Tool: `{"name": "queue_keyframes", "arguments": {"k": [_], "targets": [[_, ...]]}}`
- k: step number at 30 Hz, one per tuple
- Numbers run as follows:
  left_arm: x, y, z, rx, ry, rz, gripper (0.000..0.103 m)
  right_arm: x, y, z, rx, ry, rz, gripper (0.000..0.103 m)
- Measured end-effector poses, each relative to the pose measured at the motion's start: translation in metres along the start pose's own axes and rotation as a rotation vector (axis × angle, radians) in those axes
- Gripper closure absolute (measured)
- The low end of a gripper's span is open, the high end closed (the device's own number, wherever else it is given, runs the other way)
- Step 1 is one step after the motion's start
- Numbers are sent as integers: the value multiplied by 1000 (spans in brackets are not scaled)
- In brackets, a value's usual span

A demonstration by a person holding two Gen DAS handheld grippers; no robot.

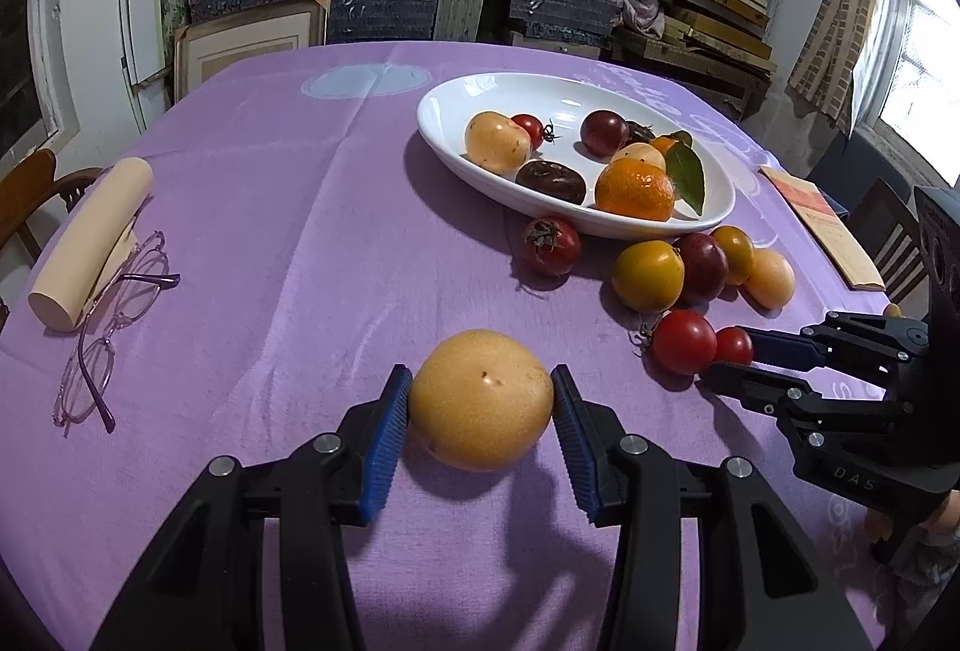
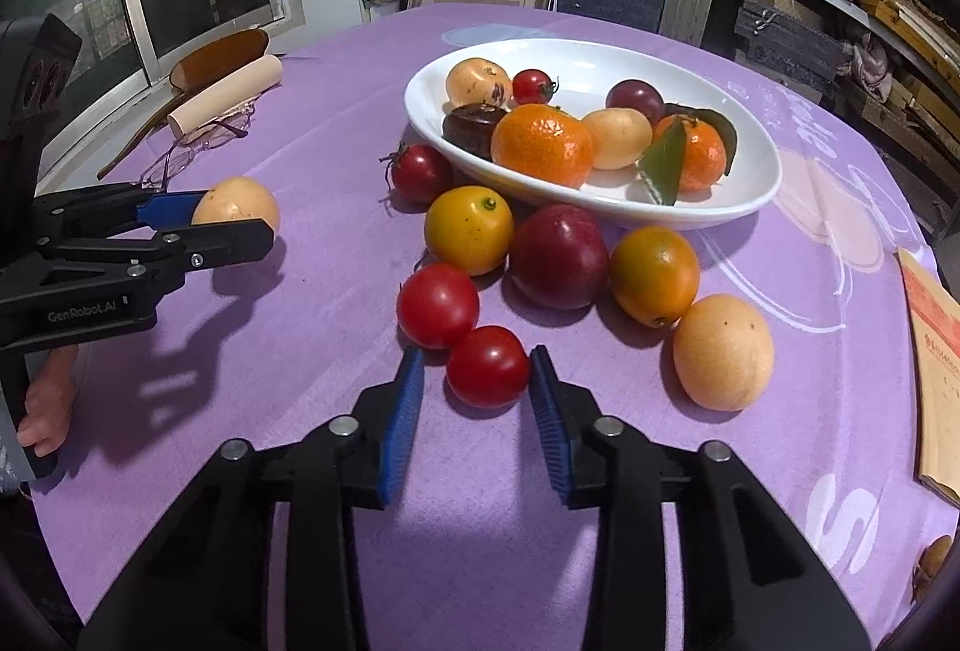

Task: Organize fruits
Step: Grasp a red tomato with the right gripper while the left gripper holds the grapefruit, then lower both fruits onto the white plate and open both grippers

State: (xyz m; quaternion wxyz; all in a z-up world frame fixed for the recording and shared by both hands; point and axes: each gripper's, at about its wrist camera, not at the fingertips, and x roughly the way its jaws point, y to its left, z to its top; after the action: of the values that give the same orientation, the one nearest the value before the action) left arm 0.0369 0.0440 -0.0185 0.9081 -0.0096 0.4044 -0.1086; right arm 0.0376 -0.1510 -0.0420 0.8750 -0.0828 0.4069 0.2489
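A round yellow fruit (image 1: pixel 480 399) rests on the purple cloth, and my left gripper (image 1: pixel 480 402) is shut on it, both blue pads against its sides. The right wrist view shows that gripper (image 2: pixel 237 222) at the left. My right gripper (image 2: pixel 477 369) is shut on a small red tomato (image 2: pixel 487 366) lying on the cloth beside a bigger tomato (image 2: pixel 438 306). In the left wrist view the right gripper (image 1: pixel 726 357) reaches in from the right. The white oval plate (image 2: pixel 774 183) behind holds oranges, tomatoes and dark fruit. Several loose fruits lie in front of it.
Glasses (image 1: pixel 114 315) and a cream roll (image 1: pixel 90 243) lie at the table's left. A booklet (image 2: pixel 936 375) sits at the right edge. A person's hand (image 2: pixel 48 411) holds the left tool. Chairs and stacked shelves stand beyond the table.
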Motion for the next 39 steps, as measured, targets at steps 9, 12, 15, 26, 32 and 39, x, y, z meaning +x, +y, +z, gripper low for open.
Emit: {"name": "queue_keyframes", "arguments": {"k": [9, 12, 15, 26, 32, 39], "targets": [[-2, -4, 2, 11, -27, -16, 55, -15, -8, -2, 50, -61, 13, 76], [-2, -6, 13, 9, -50, -13, 55, -33, -16, 3, 83, -129, 11, 76], [5, -10, 41, 7, -48, -11, 55, -42, -28, 14, 115, -150, 2, 76], [72, -31, 151, -29, 24, -39, 55, -13, -47, 79, 120, -112, -56, 76], [106, -41, 169, -39, 67, -58, 55, 5, -60, 78, 137, -99, -66, 75], [112, -60, 173, -6, 43, -74, 50, 9, -70, 74, 154, -113, -67, 48]]}}
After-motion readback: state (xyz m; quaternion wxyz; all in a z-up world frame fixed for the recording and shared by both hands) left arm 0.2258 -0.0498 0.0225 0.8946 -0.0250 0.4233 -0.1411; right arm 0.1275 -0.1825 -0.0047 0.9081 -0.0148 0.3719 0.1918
